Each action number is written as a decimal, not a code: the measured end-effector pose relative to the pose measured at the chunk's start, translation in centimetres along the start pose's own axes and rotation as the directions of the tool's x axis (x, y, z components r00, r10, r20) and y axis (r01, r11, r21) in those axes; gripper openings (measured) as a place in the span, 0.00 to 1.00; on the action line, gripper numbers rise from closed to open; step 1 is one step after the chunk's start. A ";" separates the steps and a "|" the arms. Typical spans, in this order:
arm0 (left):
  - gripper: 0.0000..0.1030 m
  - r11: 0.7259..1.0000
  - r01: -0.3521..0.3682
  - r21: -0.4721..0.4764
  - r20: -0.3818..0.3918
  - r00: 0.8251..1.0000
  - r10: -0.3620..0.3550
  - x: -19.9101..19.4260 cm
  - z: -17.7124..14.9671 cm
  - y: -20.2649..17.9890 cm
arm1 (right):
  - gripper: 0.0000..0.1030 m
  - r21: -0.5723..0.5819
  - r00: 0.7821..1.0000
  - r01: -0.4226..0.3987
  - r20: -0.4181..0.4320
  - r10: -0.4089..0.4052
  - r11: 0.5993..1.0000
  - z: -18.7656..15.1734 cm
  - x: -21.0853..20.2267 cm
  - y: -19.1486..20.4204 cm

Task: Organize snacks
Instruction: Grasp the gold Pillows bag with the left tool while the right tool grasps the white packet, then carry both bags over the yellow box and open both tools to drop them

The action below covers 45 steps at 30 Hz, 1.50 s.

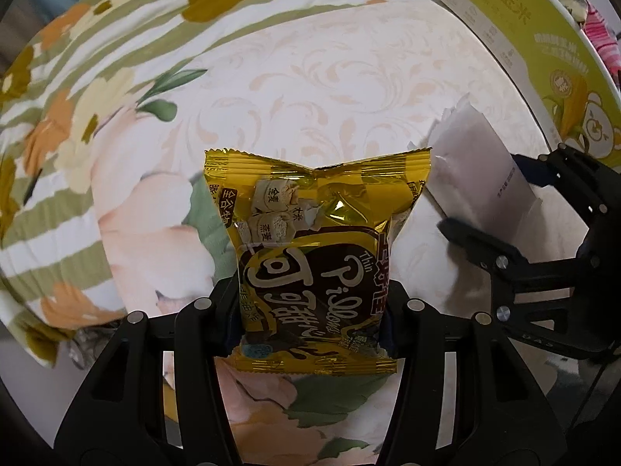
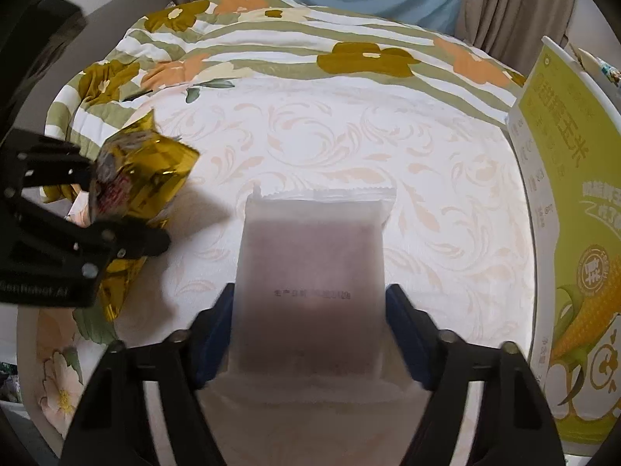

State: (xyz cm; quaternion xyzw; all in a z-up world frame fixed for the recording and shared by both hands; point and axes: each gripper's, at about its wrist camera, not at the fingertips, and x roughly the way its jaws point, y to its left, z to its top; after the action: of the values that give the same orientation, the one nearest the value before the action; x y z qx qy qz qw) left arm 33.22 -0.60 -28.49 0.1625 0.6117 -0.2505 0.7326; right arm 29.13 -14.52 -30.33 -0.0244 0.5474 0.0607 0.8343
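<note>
Cream scroll-patterned bedding, bordered by a striped floral quilt, forms the working surface. Nearest, the left gripper is clamped tight on the lower half of a gold snack packet held above the bedding, while the right gripper straddles a frosted white packet, its blue pads close beside the packet's edges though contact cannot be confirmed. Farther right stands a green-and-white corn box; curtains hang beyond.
</note>
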 end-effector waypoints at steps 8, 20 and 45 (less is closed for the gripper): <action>0.47 0.998 0.028 -0.059 0.043 0.999 -0.025 -1.8 -0.9 0.8 | 0.57 0.025 1.000 0.004 0.008 -0.004 1.000 0.3 -0.5 0.1; 0.47 0.999 0.037 -0.025 0.236 0.971 -0.030 -12.0 0.4 -0.6 | 0.56 0.146 0.988 0.037 0.146 -0.058 0.989 2.5 -10.2 -0.2; 0.47 0.988 0.151 0.026 0.388 0.910 -0.149 -17.2 12.4 -25.7 | 0.56 0.296 0.927 0.070 0.333 -0.172 0.952 -0.4 -26.6 -21.6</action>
State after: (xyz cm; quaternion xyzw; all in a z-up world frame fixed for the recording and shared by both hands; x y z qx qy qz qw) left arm 26.60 -25.57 -7.43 0.0605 0.4655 -0.3318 0.8182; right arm 21.08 -37.95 -6.70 0.0707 0.3883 -0.0658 0.9165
